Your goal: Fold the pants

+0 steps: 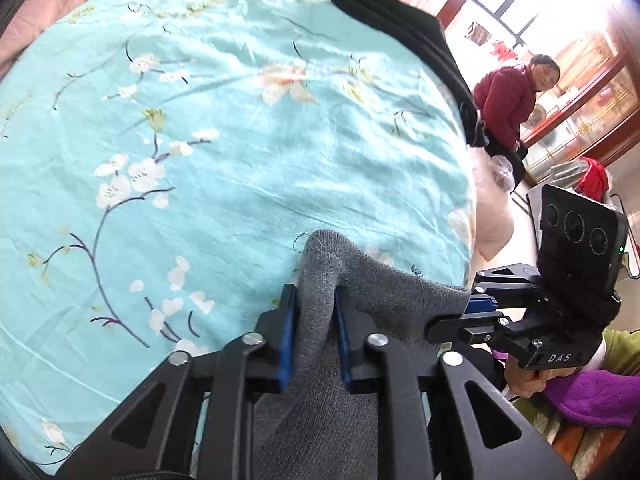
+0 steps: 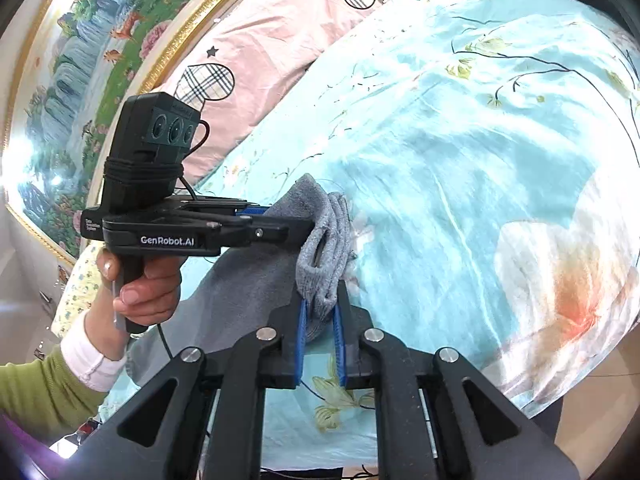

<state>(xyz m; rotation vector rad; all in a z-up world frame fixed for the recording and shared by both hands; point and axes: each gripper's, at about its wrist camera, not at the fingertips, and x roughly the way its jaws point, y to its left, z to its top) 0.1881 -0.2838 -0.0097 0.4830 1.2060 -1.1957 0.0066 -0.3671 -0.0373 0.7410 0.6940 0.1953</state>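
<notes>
The grey knit pants (image 1: 320,320) hang between my two grippers above a turquoise floral bedspread (image 1: 224,128). My left gripper (image 1: 314,304) is shut on a bunched edge of the pants, which rises between its blue pads. In the right wrist view my right gripper (image 2: 320,308) is shut on another bunched edge of the pants (image 2: 324,248). The left gripper (image 2: 276,220) shows there too, close on the left, clamped on the same cloth. The right gripper (image 1: 476,308) shows at the right of the left wrist view, gripping the pants.
The bedspread (image 2: 460,168) covers the bed. A pink quilt with plaid hearts (image 2: 256,52) lies at the far side. A black garment (image 1: 404,24) lies on the bed's far edge. A person in red (image 1: 512,96) sits beyond the bed.
</notes>
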